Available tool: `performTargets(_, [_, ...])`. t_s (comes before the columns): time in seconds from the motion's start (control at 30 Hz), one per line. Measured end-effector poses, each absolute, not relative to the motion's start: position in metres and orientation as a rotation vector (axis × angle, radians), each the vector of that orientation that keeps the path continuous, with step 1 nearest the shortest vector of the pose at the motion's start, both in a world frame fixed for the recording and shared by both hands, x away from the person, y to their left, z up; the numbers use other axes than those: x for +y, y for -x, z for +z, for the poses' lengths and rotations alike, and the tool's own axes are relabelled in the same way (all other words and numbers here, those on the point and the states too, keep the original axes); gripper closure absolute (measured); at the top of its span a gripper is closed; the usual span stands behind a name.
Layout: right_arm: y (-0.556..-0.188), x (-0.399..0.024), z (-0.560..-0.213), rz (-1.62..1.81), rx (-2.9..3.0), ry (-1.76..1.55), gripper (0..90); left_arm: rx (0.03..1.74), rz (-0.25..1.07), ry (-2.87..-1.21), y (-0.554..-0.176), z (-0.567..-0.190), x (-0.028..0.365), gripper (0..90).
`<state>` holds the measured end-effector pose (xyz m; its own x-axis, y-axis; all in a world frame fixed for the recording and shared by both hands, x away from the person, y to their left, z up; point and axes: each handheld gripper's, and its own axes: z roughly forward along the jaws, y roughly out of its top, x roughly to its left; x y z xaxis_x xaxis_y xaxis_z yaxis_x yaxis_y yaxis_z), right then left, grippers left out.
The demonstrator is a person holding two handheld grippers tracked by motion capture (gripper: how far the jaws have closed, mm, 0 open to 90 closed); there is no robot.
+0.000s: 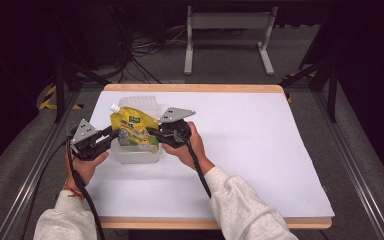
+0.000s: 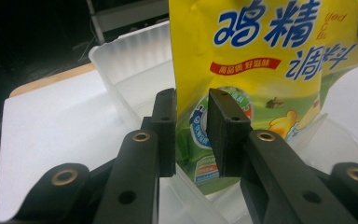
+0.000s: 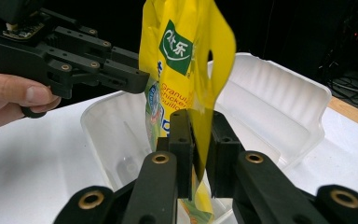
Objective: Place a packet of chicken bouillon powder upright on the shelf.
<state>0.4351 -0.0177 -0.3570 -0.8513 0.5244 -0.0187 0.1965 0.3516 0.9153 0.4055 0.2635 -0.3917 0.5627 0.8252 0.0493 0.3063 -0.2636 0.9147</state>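
Observation:
A yellow spouted seasoning pouch [image 1: 132, 127] [image 2: 261, 46] [image 3: 186, 46] stands upright in a clear plastic tub [image 1: 135, 155] [image 2: 130, 60] [image 3: 270, 102] at the left of the white table. My right gripper [image 1: 152, 132] [image 3: 199, 140] is shut on the pouch's side edge and holds it up. My left gripper [image 1: 114, 134] [image 2: 192, 135] is at the pouch's other side. Its jaws stand apart around the lower edge of the pouch, with a gap still showing. The right gripper view also has the left gripper [image 3: 137, 79], held by a hand and touching the pouch.
A white sheet [image 1: 240, 150] covers the wooden table, with wide free room to the right of the tub. A metal stand [image 1: 227, 35] and cables lie on the floor beyond the far edge.

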Motion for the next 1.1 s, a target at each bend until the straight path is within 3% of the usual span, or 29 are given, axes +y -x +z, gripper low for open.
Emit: performTargets(1.1, [-0.425,-0.034,-0.341,1.463,2.286,-0.603,77.3,0.9,0.723,-1.783,-0.381,-0.377,0.257,66.1])
